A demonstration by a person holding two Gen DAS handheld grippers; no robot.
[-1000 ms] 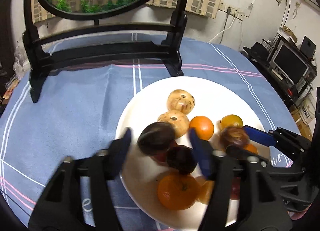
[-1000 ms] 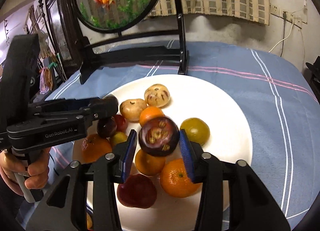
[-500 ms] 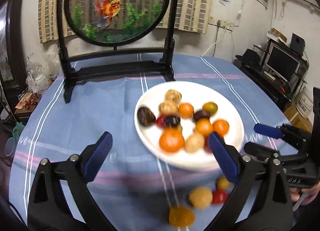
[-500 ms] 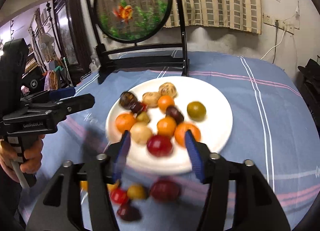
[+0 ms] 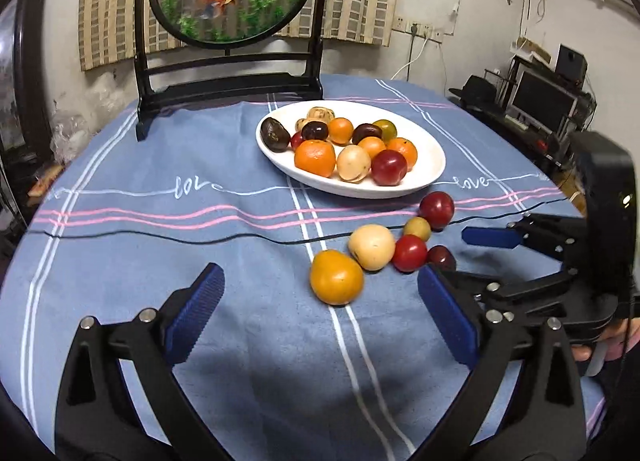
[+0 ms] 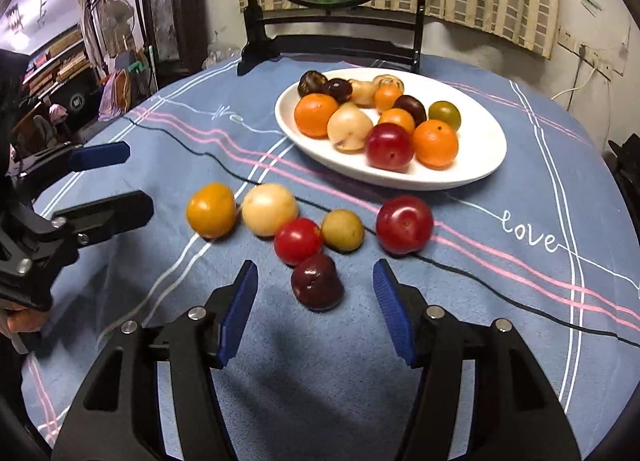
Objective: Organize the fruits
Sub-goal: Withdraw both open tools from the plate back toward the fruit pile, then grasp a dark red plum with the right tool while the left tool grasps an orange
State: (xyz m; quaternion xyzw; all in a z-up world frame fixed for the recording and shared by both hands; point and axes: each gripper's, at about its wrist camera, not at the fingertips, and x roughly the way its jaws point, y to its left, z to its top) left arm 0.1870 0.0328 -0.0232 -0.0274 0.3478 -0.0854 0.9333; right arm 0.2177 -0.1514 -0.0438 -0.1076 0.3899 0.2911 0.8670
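Hovering with fingers spread wide and empty, the left gripper (image 5: 320, 317) faces loose fruits (image 5: 372, 247) near the tabletop's (image 5: 160, 229) near edge. Right view: right gripper (image 6: 316, 301), fingers apart, unclamped, flanks a dark plum (image 6: 317, 282); white plate (image 6: 480, 165) lies beyond.

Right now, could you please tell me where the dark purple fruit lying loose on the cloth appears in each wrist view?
Left wrist view: the dark purple fruit is right of centre, half hidden behind the red tomato, nearest the right gripper.
Right wrist view: it is low centre, just ahead of the right gripper, nearest the camera among the loose fruits.
Shared landmark: the white plate beyond it.
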